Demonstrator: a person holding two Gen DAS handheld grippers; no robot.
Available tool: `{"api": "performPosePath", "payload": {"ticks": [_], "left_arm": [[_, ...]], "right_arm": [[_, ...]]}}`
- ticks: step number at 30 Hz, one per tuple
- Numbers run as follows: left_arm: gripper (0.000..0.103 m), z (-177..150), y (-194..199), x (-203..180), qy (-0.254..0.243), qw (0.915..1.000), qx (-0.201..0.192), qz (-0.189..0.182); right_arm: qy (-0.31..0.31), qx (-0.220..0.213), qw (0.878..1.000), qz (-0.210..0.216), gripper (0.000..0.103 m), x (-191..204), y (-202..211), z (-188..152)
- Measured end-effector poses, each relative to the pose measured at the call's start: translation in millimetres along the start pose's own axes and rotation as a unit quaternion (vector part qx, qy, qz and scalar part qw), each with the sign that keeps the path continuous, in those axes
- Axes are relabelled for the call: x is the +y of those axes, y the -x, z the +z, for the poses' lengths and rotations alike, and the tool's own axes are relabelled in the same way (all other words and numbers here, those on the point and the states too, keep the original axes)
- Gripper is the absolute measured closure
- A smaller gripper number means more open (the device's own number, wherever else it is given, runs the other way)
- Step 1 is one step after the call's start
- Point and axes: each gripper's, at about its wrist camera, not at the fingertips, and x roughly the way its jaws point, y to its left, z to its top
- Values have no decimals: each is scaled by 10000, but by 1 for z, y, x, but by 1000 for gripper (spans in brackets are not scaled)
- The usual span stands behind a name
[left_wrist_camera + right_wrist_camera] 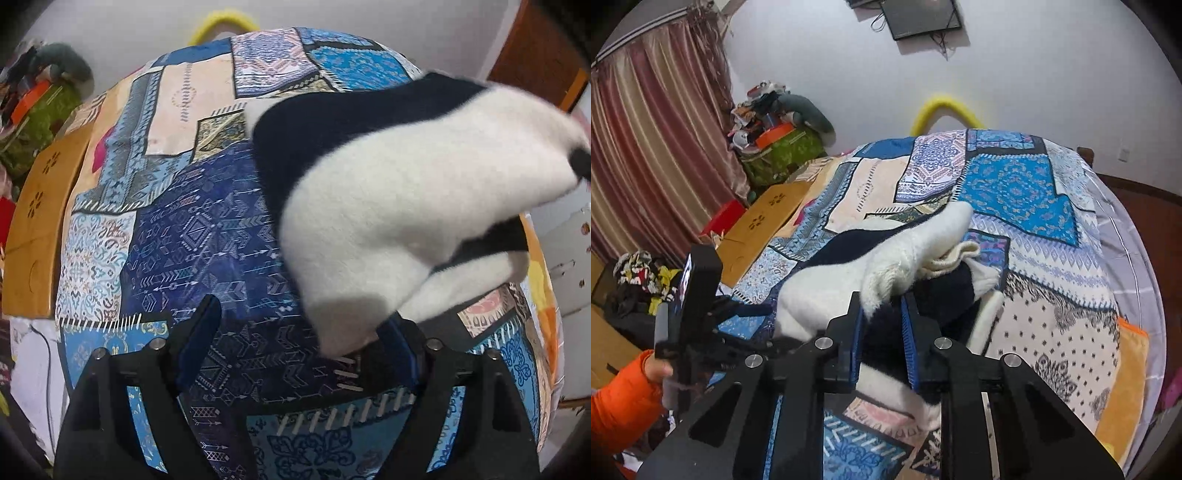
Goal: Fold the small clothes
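The black and white fuzzy garment (886, 258) lies on the patchwork bedspread (1052, 221) of the bed, one part lifted. The right hand-held gripper (882, 314) is clamped on a fold of it. The left hand-held gripper (299, 332) has its jaws wide apart over the bedspread, the garment's white edge just beside its right finger

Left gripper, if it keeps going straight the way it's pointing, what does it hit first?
Most likely the patterned bedspread. The left gripper is open with only dark blue cover between its fingers. The black and white garment hangs right of that line, brushing the right finger; depth is uncertain.
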Motion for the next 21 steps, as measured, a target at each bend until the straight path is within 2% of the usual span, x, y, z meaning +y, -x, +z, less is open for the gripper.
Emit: {"api": "performPosePath", "payload": {"ticks": [7,11,16,21], "left_arm": [[15,-6,1,19,406,9990,-18,-177],[15,-13,3,22,378,9992,-80,72],[13,-19,3,28,346,9992,-94,155],[13,-19,13,28,298,9991,-244,199]], "right_arm": [[-279,450,9985,-143,91,-24,-18,-33],[-328,716,9967,-215,92,-29,-33,-53],[-422,677,9966,-211,92,-30,-33,-60],[-132,557,9977,-353,91,-17,-20,-53]]}}
